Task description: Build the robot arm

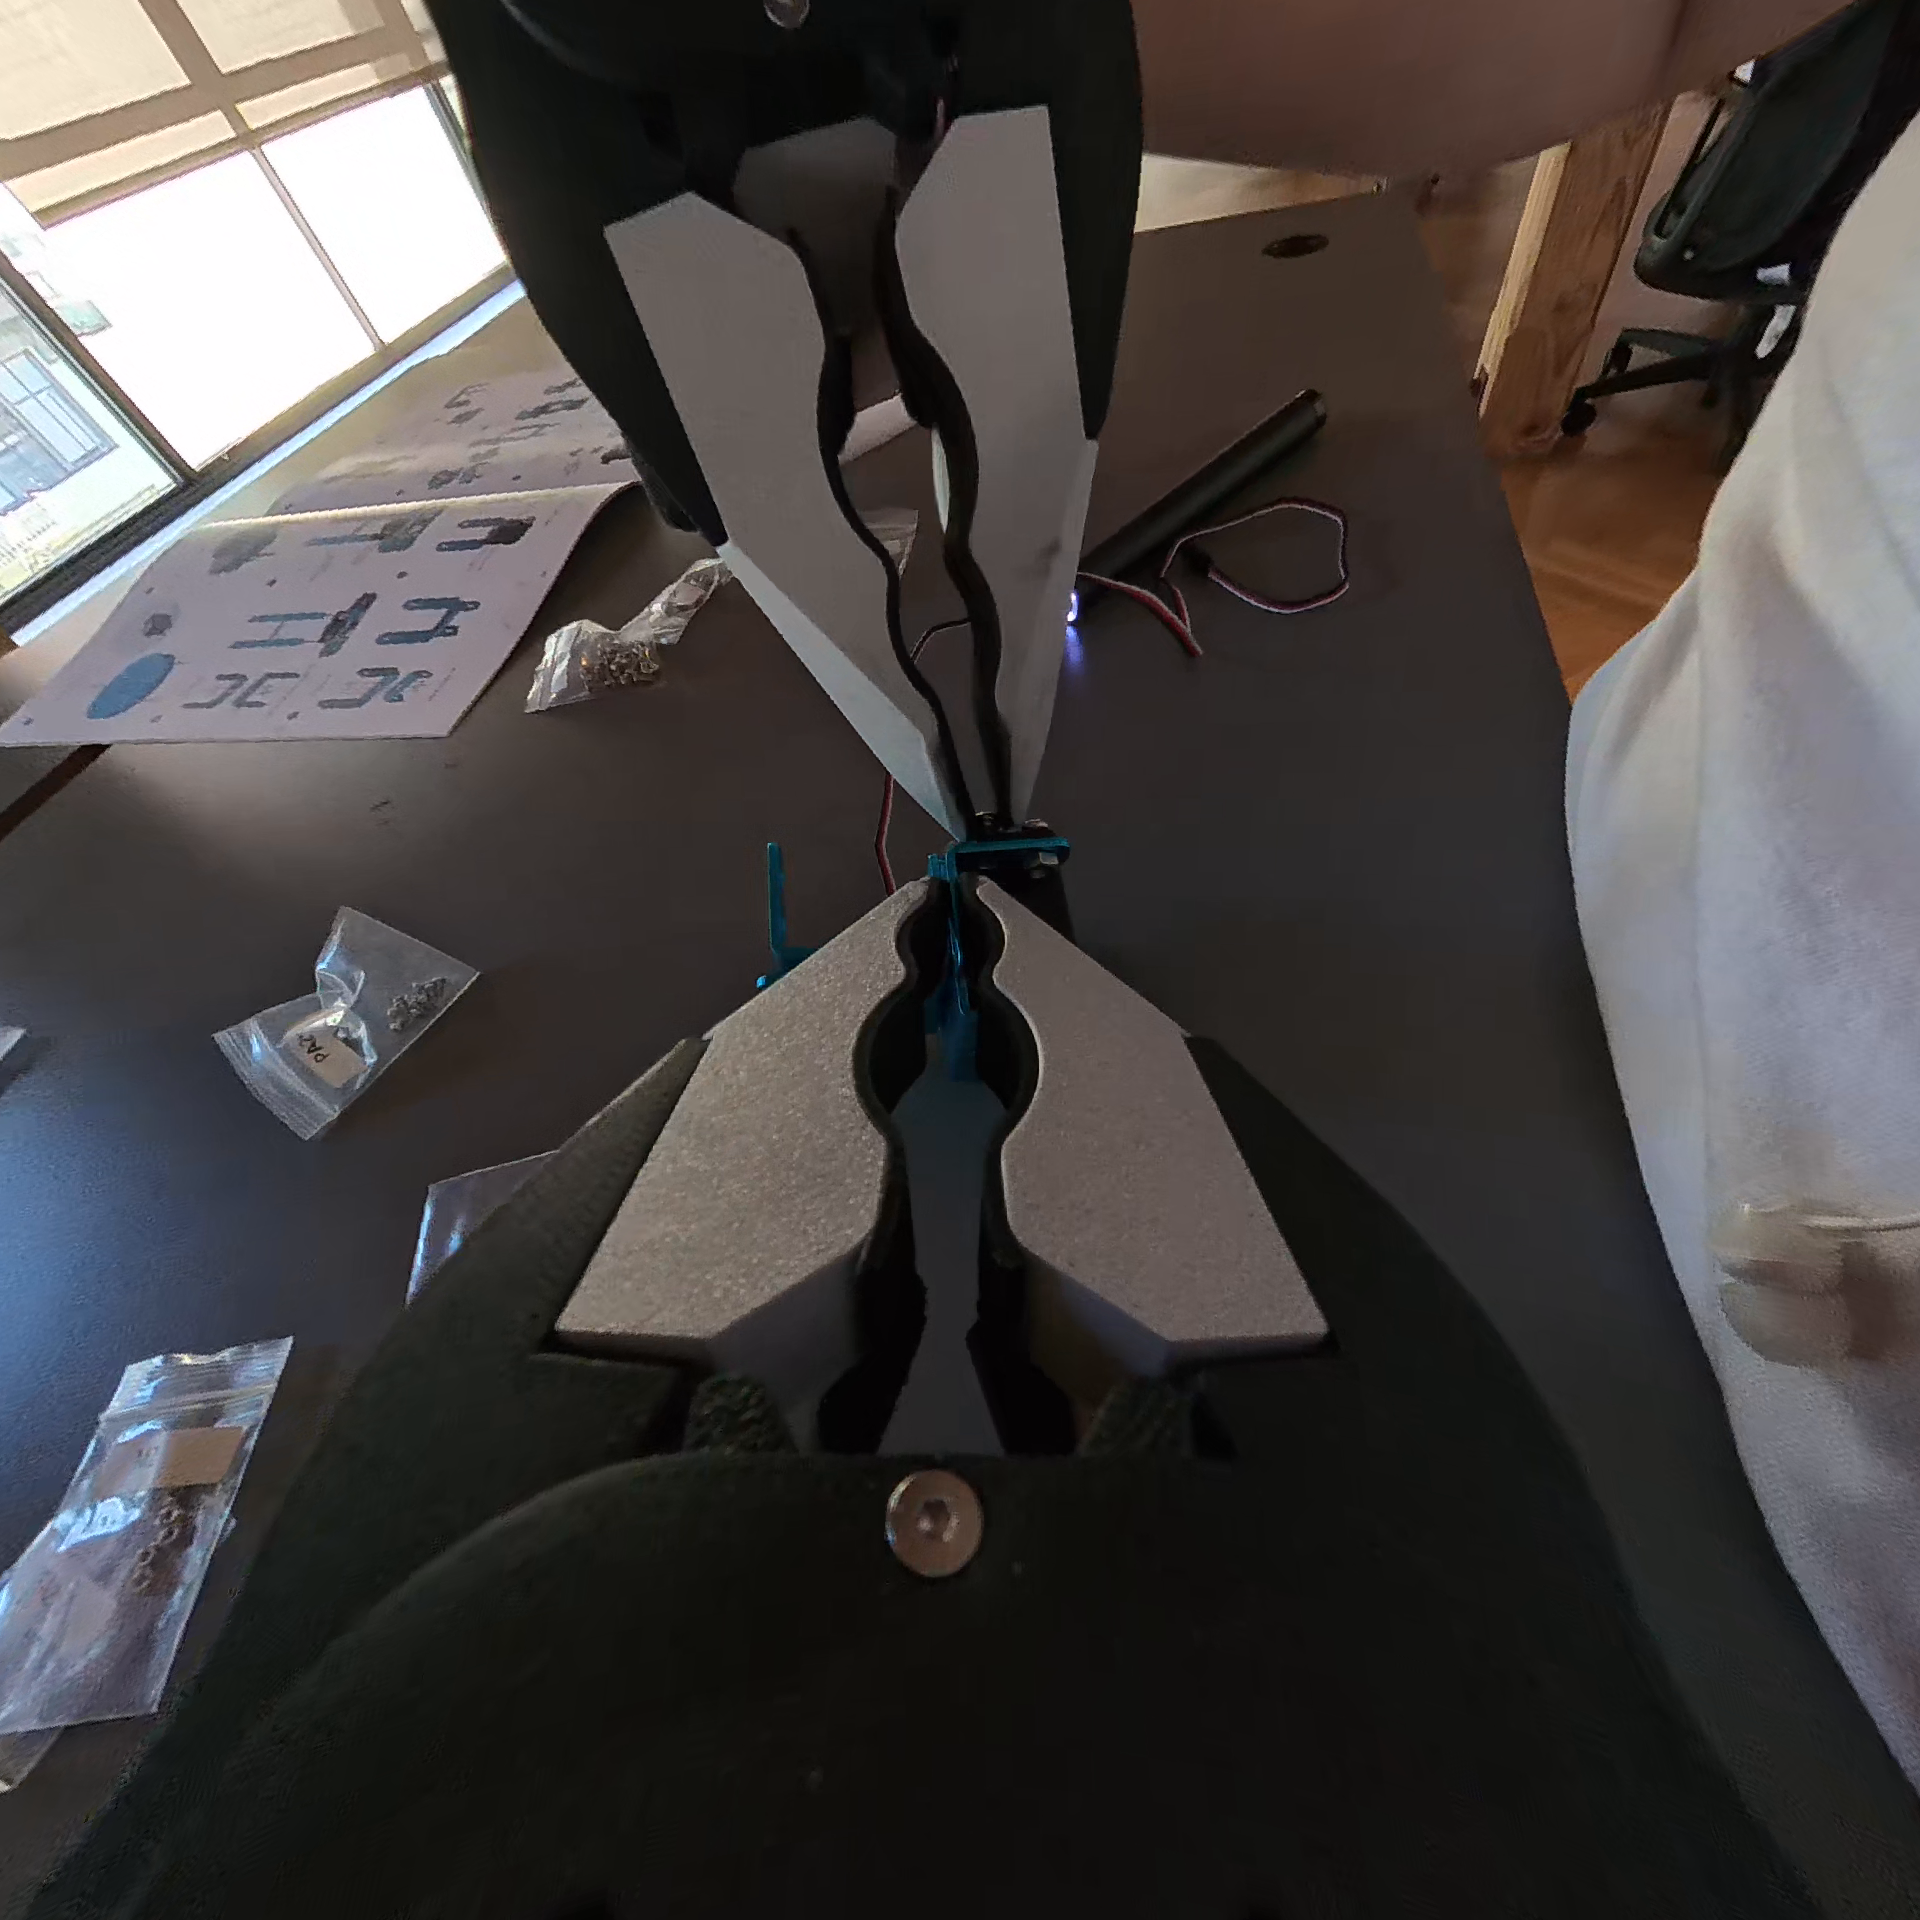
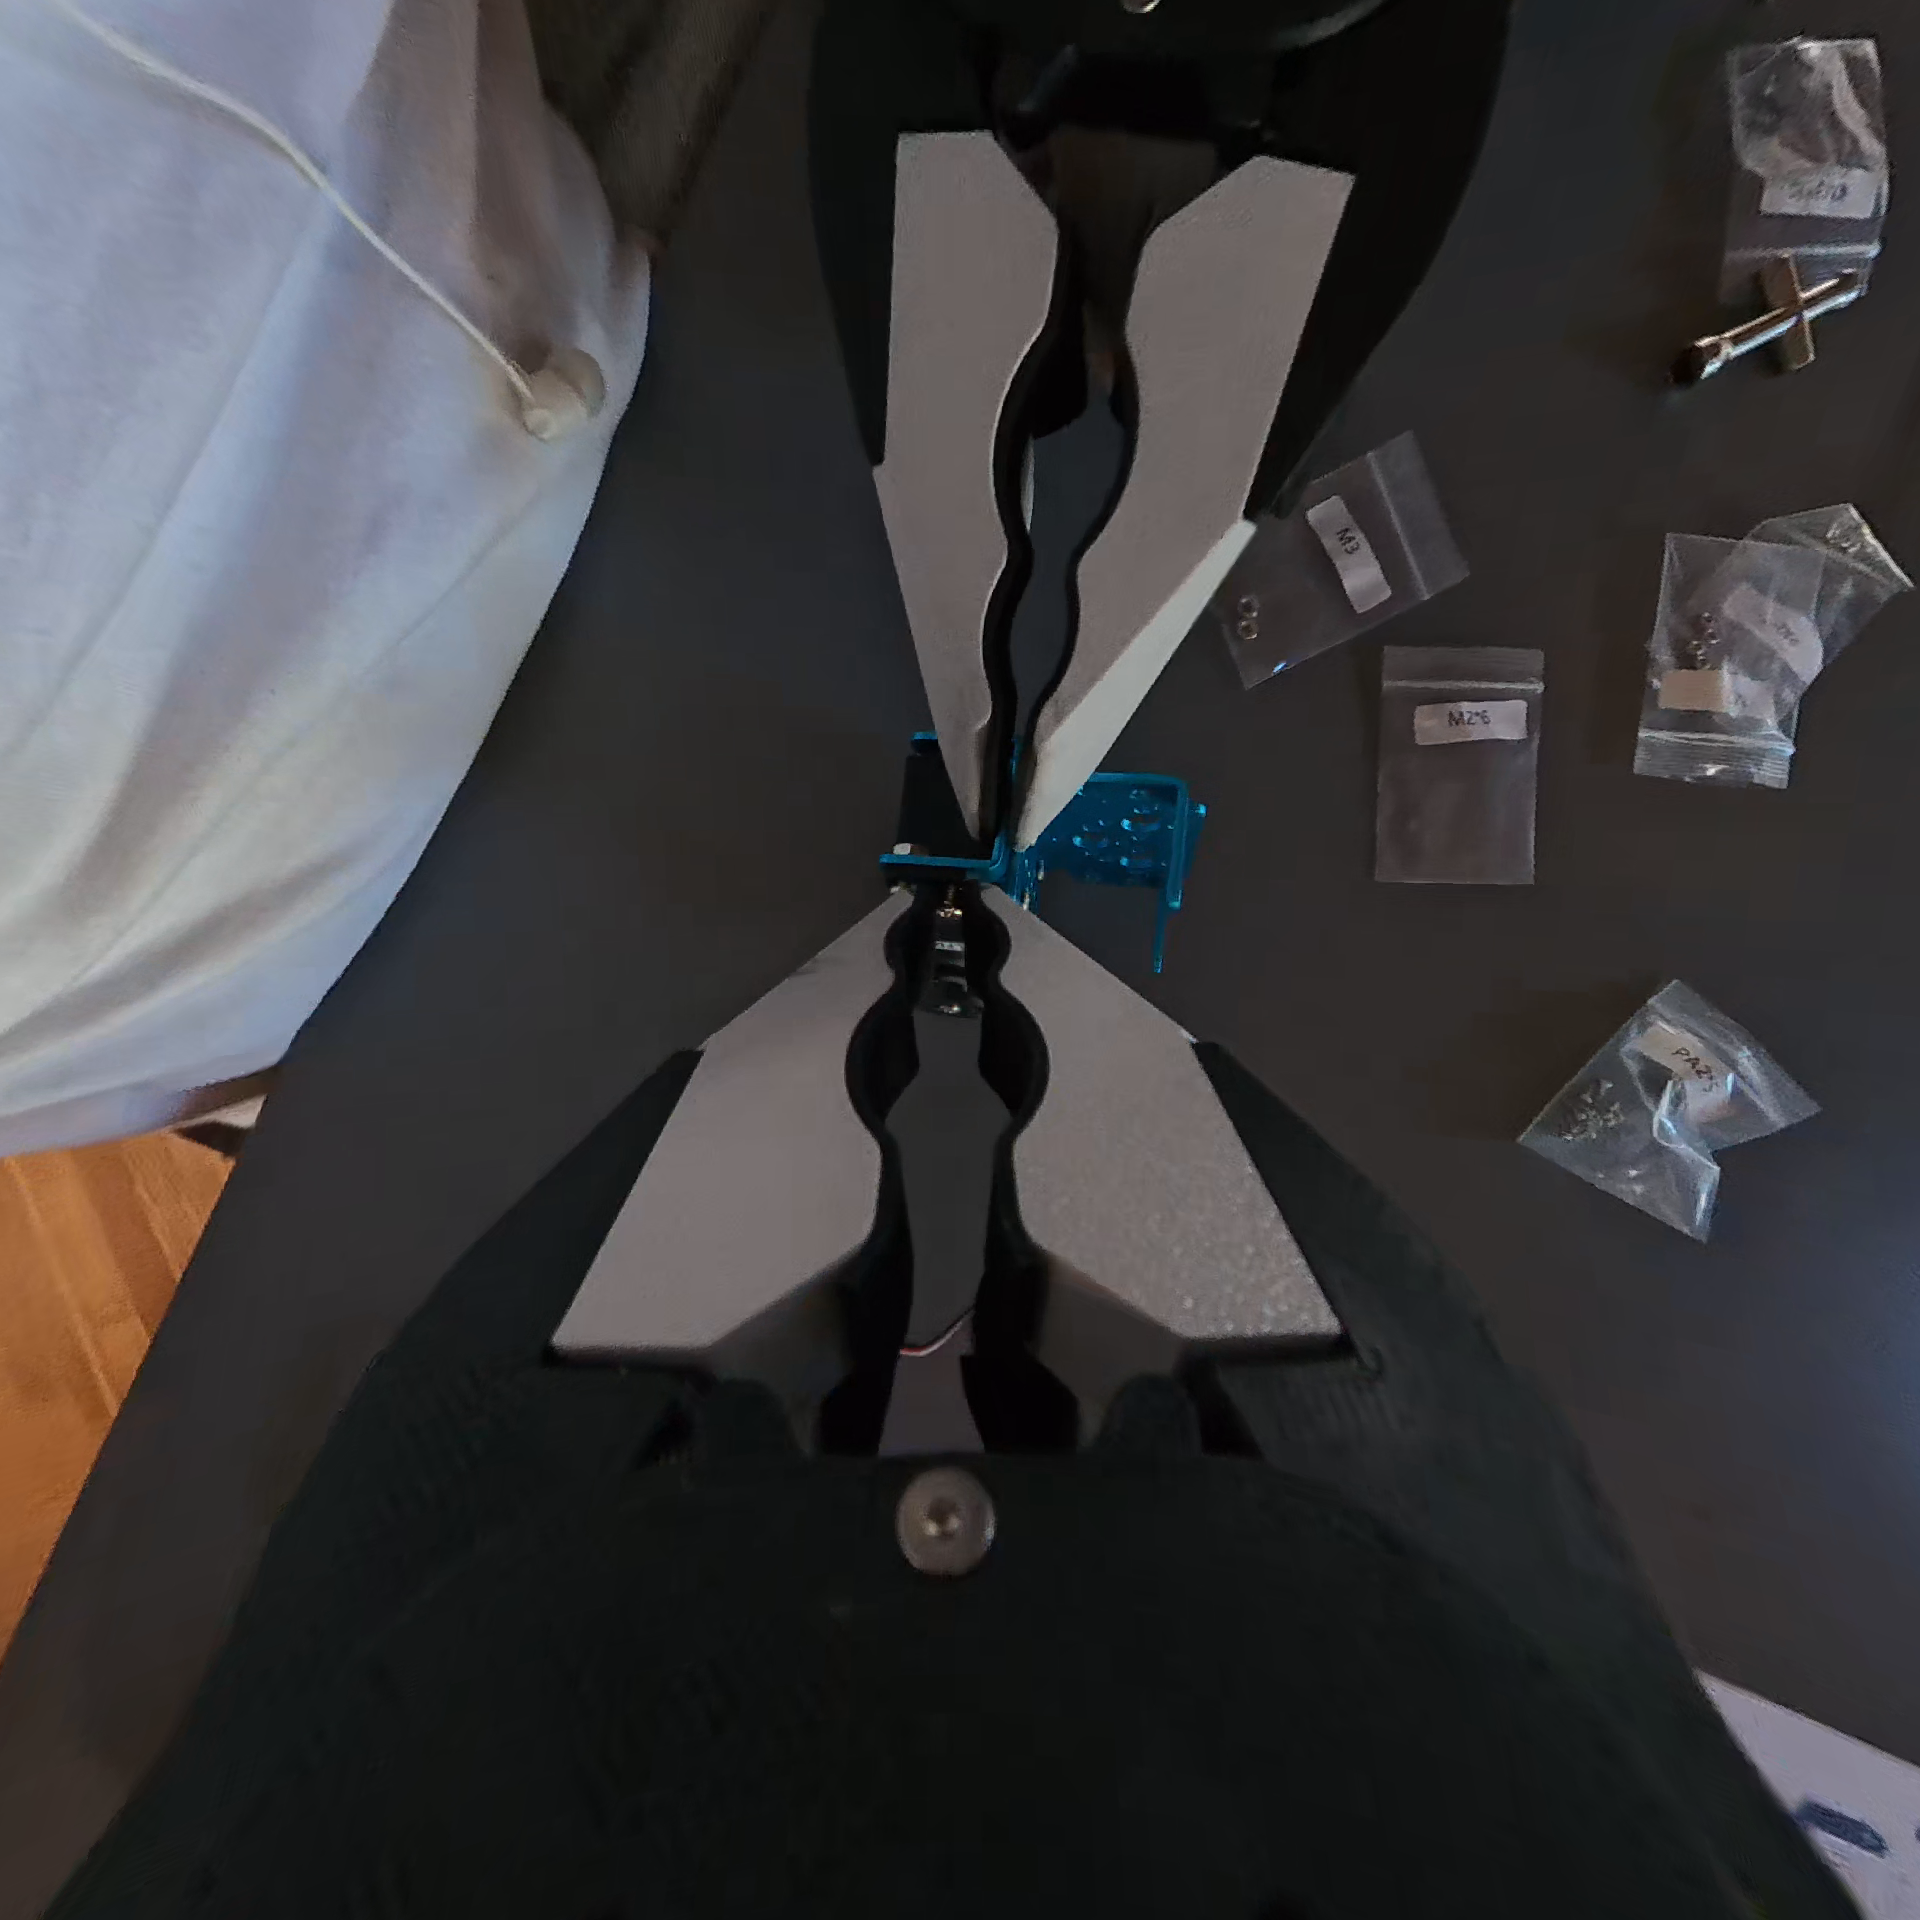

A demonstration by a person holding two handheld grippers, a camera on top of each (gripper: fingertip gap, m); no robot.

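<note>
Both grippers are met tip to tip over the dark table (image 1: 1299, 935). The left gripper (image 1: 951, 894) is pinched nearly closed on a blue metal bracket (image 1: 954, 997), and the right gripper (image 2: 948, 909) is clamped narrow on a small black servo (image 2: 948, 966) seated in that bracket (image 2: 1117, 831). So the whole thing is held in mid-air between them. Honestly, such thin tip grips could be twisted loose if either side is rotated, and the servo's red wire (image 1: 891, 831) could get snagged. Screw bags (image 2: 1460, 764) are scattered nearby, beside a printed sheet (image 1: 312, 623).
</note>
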